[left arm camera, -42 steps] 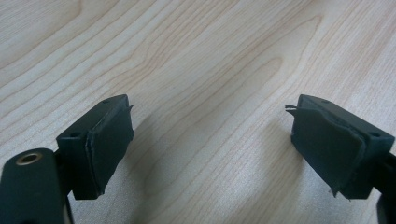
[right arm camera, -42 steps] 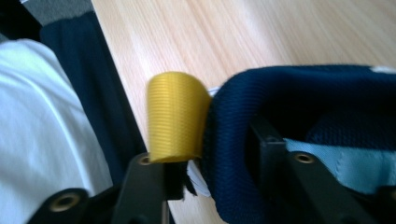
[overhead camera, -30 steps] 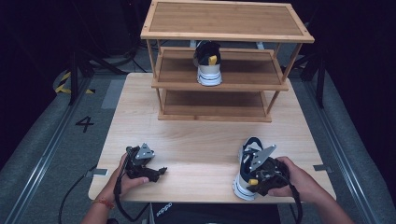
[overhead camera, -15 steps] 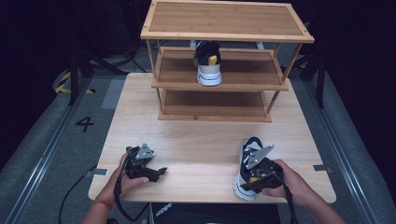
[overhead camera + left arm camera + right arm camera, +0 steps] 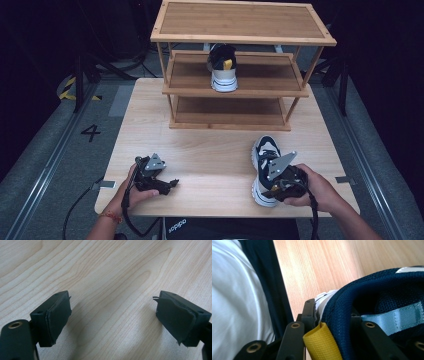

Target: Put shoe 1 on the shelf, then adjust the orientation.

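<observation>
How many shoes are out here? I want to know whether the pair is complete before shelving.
2. One shoe stands on the middle shelf of the wooden rack. The other shoe lies on the table near its front right, with the right gripper at its heel collar.

A light wooden table [image 5: 200,145] carries a three-tier bamboo shoe rack [image 5: 240,75] at its far edge. A navy and white sneaker [image 5: 264,170] lies on the table's near right part, and a matching sneaker [image 5: 222,67] stands on the rack's middle shelf [image 5: 265,80].
</observation>
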`<state>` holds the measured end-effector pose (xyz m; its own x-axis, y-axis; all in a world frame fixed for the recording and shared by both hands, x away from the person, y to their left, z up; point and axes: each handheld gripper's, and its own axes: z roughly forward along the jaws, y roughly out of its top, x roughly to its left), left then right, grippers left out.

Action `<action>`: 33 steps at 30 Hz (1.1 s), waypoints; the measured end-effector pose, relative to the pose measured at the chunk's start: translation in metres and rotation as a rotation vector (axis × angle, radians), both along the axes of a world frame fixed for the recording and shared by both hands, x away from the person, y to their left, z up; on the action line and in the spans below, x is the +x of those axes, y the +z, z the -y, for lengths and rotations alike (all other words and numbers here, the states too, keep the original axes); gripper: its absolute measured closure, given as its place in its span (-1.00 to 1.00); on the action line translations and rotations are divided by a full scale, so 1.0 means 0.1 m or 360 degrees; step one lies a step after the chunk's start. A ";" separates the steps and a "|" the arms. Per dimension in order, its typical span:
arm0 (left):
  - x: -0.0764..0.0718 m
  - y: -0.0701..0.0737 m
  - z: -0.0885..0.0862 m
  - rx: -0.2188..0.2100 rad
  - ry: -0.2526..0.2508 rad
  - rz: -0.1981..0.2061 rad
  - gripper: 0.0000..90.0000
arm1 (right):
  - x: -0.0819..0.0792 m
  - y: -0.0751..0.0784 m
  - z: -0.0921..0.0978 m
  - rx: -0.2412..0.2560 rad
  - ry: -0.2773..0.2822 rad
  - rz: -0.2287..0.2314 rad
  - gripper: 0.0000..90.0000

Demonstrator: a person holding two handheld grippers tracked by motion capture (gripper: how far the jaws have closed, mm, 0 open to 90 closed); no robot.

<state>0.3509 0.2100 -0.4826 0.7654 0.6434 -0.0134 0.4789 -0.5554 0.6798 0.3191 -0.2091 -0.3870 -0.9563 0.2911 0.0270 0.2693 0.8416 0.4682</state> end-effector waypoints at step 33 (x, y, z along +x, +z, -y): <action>0.00 0.00 0.00 0.0008 -0.0001 0.0002 -0.72 | 0.82 1.65 -0.14 -0.0096 0.0228 0.0514 0.52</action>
<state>0.3513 0.2096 -0.4823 0.7657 0.6432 -0.0089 0.4776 -0.5592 0.6777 0.4013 -0.1948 -0.2218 -0.9439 0.1456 -0.2963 -0.0068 0.8886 0.4585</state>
